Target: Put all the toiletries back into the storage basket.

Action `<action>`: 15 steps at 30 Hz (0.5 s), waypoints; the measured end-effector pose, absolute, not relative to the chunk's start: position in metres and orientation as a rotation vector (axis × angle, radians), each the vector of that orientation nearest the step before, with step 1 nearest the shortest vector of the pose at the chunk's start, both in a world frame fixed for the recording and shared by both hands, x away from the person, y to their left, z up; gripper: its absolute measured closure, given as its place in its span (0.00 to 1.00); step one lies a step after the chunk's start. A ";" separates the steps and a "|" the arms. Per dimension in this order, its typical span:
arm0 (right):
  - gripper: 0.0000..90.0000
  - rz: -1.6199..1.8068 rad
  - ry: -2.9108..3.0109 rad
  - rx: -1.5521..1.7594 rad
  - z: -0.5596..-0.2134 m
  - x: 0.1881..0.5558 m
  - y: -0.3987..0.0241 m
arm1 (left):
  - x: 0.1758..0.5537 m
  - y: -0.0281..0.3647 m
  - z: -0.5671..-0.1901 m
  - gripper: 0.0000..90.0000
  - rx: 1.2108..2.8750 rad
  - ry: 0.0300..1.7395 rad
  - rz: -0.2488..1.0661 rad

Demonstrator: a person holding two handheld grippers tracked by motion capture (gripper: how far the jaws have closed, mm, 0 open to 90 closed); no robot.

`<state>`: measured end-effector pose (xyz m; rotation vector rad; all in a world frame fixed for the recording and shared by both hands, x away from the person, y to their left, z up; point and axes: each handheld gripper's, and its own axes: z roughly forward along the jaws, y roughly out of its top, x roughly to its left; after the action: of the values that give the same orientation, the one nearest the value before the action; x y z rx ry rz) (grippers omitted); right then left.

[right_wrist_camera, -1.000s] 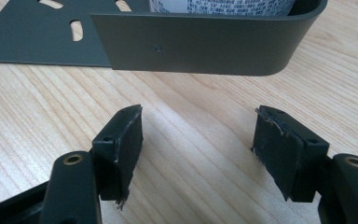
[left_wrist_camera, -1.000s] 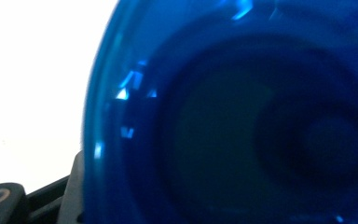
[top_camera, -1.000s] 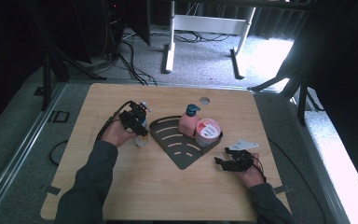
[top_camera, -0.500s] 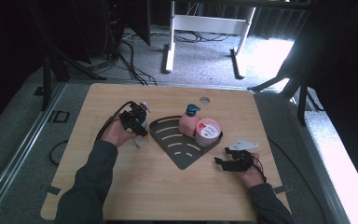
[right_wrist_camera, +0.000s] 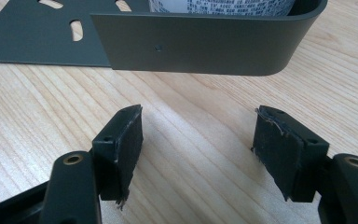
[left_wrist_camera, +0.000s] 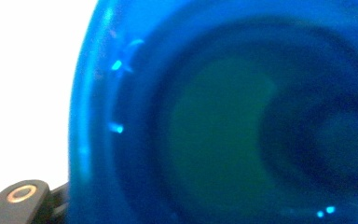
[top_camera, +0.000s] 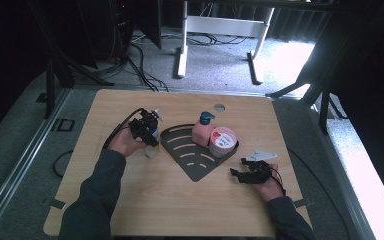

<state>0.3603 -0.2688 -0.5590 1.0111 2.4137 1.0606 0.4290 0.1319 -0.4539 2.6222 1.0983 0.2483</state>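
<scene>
- Left tool (top_camera: pixel 149 134) stands at a bottle (top_camera: pixel 152 142) on the worktop (top_camera: pixel 180 200), just left of the tray (top_camera: pixel 190 157); its jaws have just been closing with the bottle between them, and whether the pads already press on it cannot be told.
- Seen from the left tool, the bottle's blue part (left_wrist_camera: pixel 223 116) is glossy, rounded and see-through, out of focus, with small glints on the curve; one black jaw tip with a brass rivet sits at the lower left.
- From the high view the bottle is upright, pale at the base and dark under the tool, held near by the left hand (top_camera: pixel 125 142).
- Right tool (right_wrist_camera: pixel 198 149) rests low on the worktop near the tray's right corner, jaws wide apart with bare wood between them; it holds nothing.
- Its pads (right_wrist_camera: pixel 126 140) are black, blocky and rough, frayed at the edges.
- Tray: dark grey sheet metal, a quarter-round with slots in its floor, a low upright wall and a rounded corner (right_wrist_camera: pixel 279 51).
- Inside the tray stand a pink pump bottle (top_camera: pixel 202 132) with a teal top and a round tub (top_camera: pixel 223 142) with a pink lid, touching each other against the wall.
- Worktop is light wood with visible grain and a round hole (top_camera: pixel 219 107) near its far edge.
- Cables and metal frame legs lie on the grey floor beyond.
</scene>
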 end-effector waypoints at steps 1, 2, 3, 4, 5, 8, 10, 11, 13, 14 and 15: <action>0.36 1.060 2.414 1.011 -0.559 0.360 -0.269 | 0.429 0.132 -0.454 0.61 2.621 1.100 0.248; 0.36 1.061 2.414 1.012 -0.559 0.360 -0.269 | 0.429 0.132 -0.454 0.61 2.619 1.101 0.245; 0.36 1.060 2.414 1.012 -0.559 0.360 -0.269 | 0.429 0.133 -0.454 0.61 2.619 1.102 0.242; 0.36 1.061 2.414 1.011 -0.559 0.360 -0.269 | 0.429 0.133 -0.454 0.61 2.616 1.106 0.239; 0.36 1.061 2.414 1.011 -0.559 0.360 -0.269 | 0.429 0.134 -0.454 0.61 2.617 1.107 0.237; 0.36 1.061 2.414 1.011 -0.559 0.360 -0.269 | 0.429 0.134 -0.454 0.61 2.616 1.109 0.237; 0.36 1.061 2.414 1.011 -0.559 0.360 -0.269 | 0.429 0.135 -0.453 0.61 2.615 1.118 0.244; 0.36 1.061 2.414 1.011 -0.559 0.360 -0.269 | 0.429 0.135 -0.453 0.61 2.620 1.120 0.250; 0.36 1.061 2.414 1.011 -0.559 0.360 -0.269 | 0.428 0.136 -0.453 0.61 2.626 1.124 0.259; 0.36 1.061 2.414 1.012 -0.559 0.360 -0.269 | 0.428 0.136 -0.453 0.61 2.628 1.124 0.259; 0.36 1.060 2.414 1.011 -0.559 0.360 -0.269 | 0.428 0.136 -0.453 0.61 2.628 1.123 0.259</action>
<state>0.3603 -0.2688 -0.5590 1.0110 2.4140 1.0598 0.4277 0.1362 -0.4528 2.6283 1.1234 0.2588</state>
